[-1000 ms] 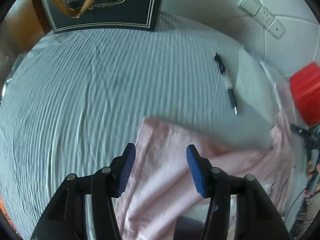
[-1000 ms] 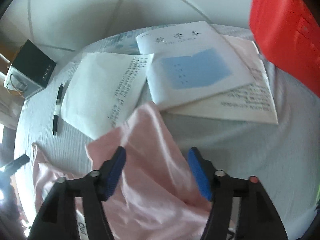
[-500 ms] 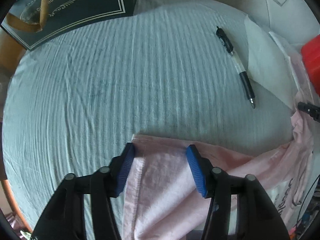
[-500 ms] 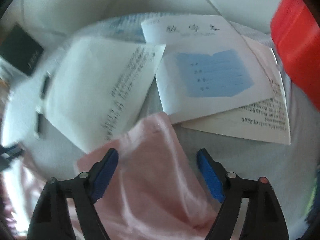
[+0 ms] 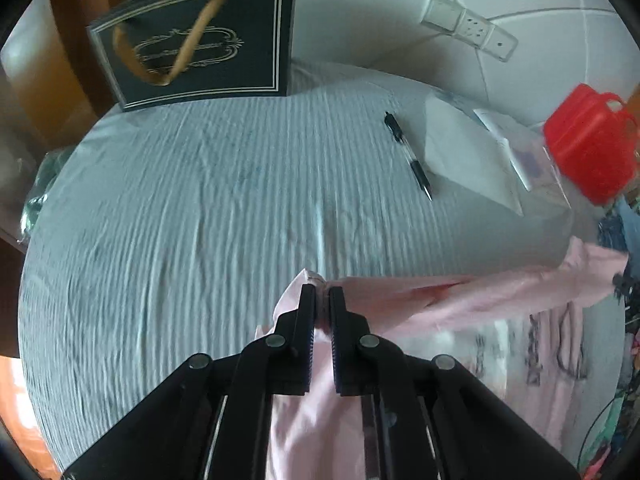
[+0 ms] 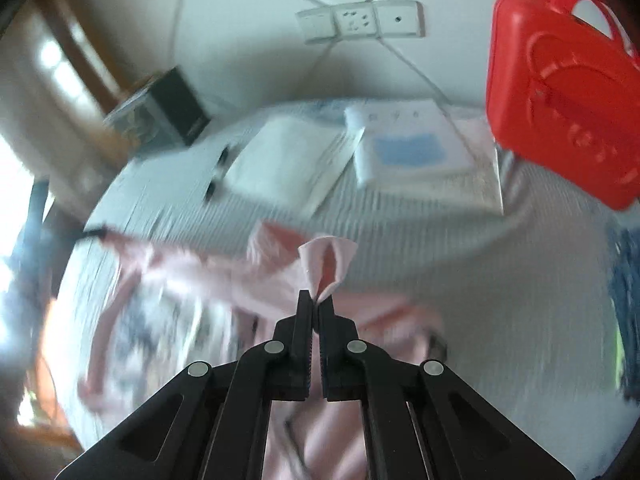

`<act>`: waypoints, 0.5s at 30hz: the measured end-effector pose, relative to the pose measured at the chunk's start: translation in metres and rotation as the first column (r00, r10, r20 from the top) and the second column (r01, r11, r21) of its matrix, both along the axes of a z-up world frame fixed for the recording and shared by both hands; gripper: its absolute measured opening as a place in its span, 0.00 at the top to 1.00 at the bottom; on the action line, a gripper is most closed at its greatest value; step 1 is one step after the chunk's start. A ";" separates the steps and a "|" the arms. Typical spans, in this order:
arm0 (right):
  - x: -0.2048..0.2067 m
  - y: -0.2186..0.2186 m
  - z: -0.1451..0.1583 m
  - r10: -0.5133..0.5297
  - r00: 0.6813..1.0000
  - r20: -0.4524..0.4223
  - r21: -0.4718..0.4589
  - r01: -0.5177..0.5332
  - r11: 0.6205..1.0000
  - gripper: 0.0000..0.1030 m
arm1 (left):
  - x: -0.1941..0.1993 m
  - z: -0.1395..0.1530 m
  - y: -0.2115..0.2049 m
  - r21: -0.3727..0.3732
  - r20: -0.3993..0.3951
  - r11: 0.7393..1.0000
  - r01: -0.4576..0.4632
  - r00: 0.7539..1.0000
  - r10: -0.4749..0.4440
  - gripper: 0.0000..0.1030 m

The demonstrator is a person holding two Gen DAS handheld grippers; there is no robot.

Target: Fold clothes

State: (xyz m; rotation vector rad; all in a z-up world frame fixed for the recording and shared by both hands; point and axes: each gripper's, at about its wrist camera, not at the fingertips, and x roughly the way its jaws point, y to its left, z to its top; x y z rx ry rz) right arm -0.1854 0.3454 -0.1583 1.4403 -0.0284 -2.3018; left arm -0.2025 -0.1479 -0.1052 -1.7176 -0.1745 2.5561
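Note:
A pale pink shirt (image 5: 460,300) with dark printed letters lies partly lifted over a light blue striped cloth (image 5: 180,220). My left gripper (image 5: 322,294) is shut on a corner of the shirt, and the fabric stretches taut to the right from it. In the right wrist view my right gripper (image 6: 316,300) is shut on another corner of the pink shirt (image 6: 328,260), which bunches up above the fingertips. The rest of the shirt hangs blurred to the left and below.
A dark gift bag (image 5: 200,48) stands at the back left. A pen (image 5: 408,156), white papers (image 5: 464,152) and a booklet (image 6: 408,148) lie at the back right. A red plastic case (image 6: 560,84) stands at the right. Wall sockets (image 5: 468,26) are behind.
Both grippers were open over the shirt corners. Both have closed on the fabric and lifted it, pulling the shirt taut between them.

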 end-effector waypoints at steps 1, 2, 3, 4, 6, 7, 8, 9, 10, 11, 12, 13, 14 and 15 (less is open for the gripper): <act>0.018 0.002 -0.004 0.011 1.000 0.017 0.010 -0.012 1.000 0.97 | 0.008 -0.003 0.001 -0.003 0.010 1.000 0.009 1.000 -0.009 0.93; 0.030 0.004 -0.011 0.013 0.999 0.045 0.020 -0.014 1.000 0.97 | 0.017 -0.005 0.001 -0.006 0.019 1.000 0.018 1.000 -0.018 0.93; 0.042 0.006 -0.019 0.014 0.997 0.075 0.030 -0.016 0.999 0.96 | 0.025 -0.008 0.002 -0.009 0.029 1.000 0.028 0.999 -0.027 0.92; 0.052 0.009 -0.027 0.001 0.994 0.105 0.045 -0.006 0.999 0.91 | 0.031 -0.014 0.002 -0.006 0.058 0.999 0.035 0.998 -0.034 0.91; 0.073 0.016 -0.043 -0.029 0.986 0.166 0.077 0.016 0.997 0.79 | 0.041 -0.026 0.004 0.000 0.118 0.999 0.042 0.992 -0.042 0.86; 0.080 0.020 -0.045 -0.047 0.983 0.176 0.079 0.034 0.996 0.76 | 0.046 -0.026 0.004 -0.002 0.128 0.999 0.043 0.991 -0.042 0.75; 0.087 0.025 -0.046 -0.066 0.981 0.183 0.079 0.053 0.995 0.75 | 0.051 -0.027 0.005 -0.005 0.138 0.999 0.043 0.990 -0.042 0.58; 0.089 0.030 -0.045 -0.085 0.979 0.183 0.071 0.073 0.995 0.73 | 0.055 -0.025 0.004 -0.002 0.141 0.999 0.036 0.989 -0.036 0.48; 0.091 0.034 -0.041 -0.104 0.979 0.177 0.060 0.095 0.994 0.72 | 0.058 -0.021 0.003 0.006 0.135 1.000 0.027 0.990 -0.028 0.36; 0.093 0.039 -0.036 -0.123 0.978 0.170 0.049 0.117 0.992 0.70 | 0.059 -0.016 0.003 0.008 0.123 1.000 0.019 0.992 -0.020 0.34; 0.091 0.044 -0.031 -0.151 0.975 0.161 0.043 0.146 0.988 0.67 | 0.060 -0.011 0.003 0.007 0.108 1.000 0.012 0.994 -0.012 0.34; 0.089 0.049 -0.029 -0.177 0.971 0.159 0.035 0.174 0.984 0.62 | 0.060 -0.006 0.002 0.004 0.098 1.000 0.004 0.995 -0.004 0.34; 0.087 0.053 -0.028 -0.202 0.967 0.158 0.027 0.201 0.979 0.61 | 0.058 -0.003 0.001 0.005 0.089 1.000 -0.004 0.996 0.003 0.34; 0.081 0.058 -0.026 -0.230 0.959 0.164 0.015 0.231 0.973 0.60 | 0.054 -0.003 -0.001 0.013 0.087 1.000 -0.019 0.996 0.018 0.34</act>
